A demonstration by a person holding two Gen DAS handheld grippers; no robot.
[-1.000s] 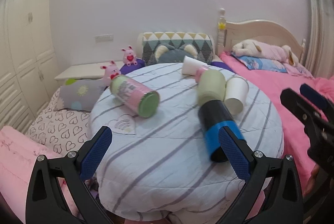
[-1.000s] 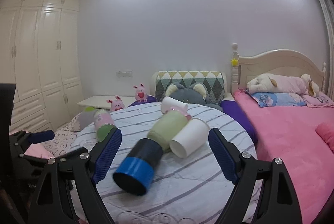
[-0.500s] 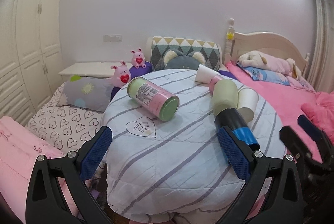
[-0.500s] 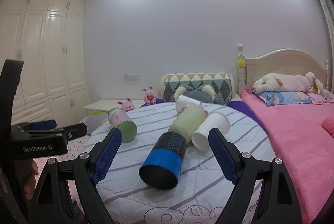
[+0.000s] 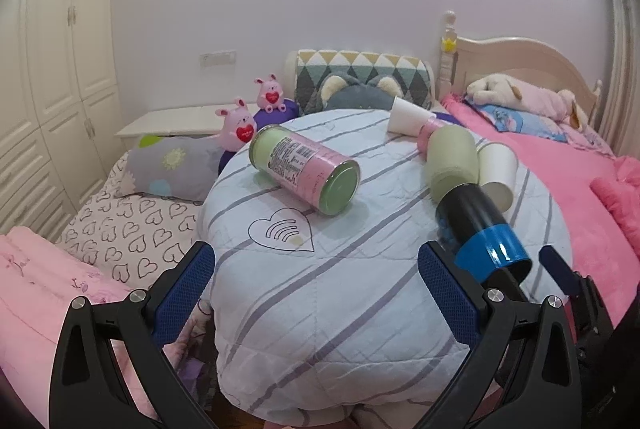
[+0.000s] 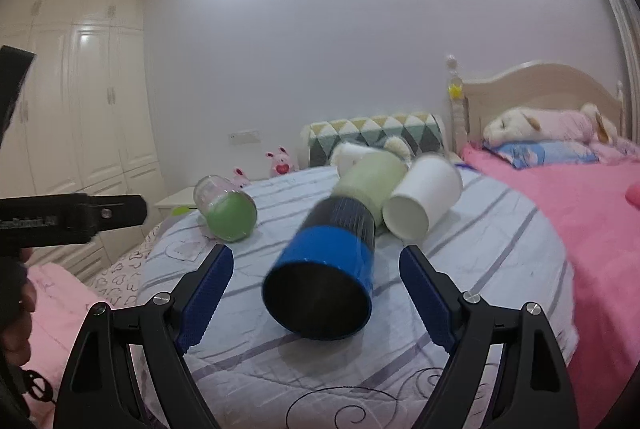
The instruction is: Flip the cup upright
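Observation:
A black cup with a blue band [image 6: 324,277] lies on its side on the striped round table [image 6: 492,241], its open mouth facing my right gripper [image 6: 316,289]. That gripper is open, its jaws wide on either side of the cup's mouth, not touching it. In the left wrist view the same cup [image 5: 476,225] lies at the table's right, just beyond my right finger. My left gripper [image 5: 316,289] is open and empty above the table's near edge [image 5: 320,361].
A pale green cup [image 6: 372,177] and a white paper cup [image 6: 424,201] lie on their sides just behind the black cup. A green and pink can [image 5: 304,169] lies at the left. Another white cup [image 5: 408,115] lies at the back. A pink bed [image 5: 560,157] is on the right.
The right gripper has come closer to the black cup, which now fills the space between its jaws. The left gripper has drawn back and left, so the table looks farther off.

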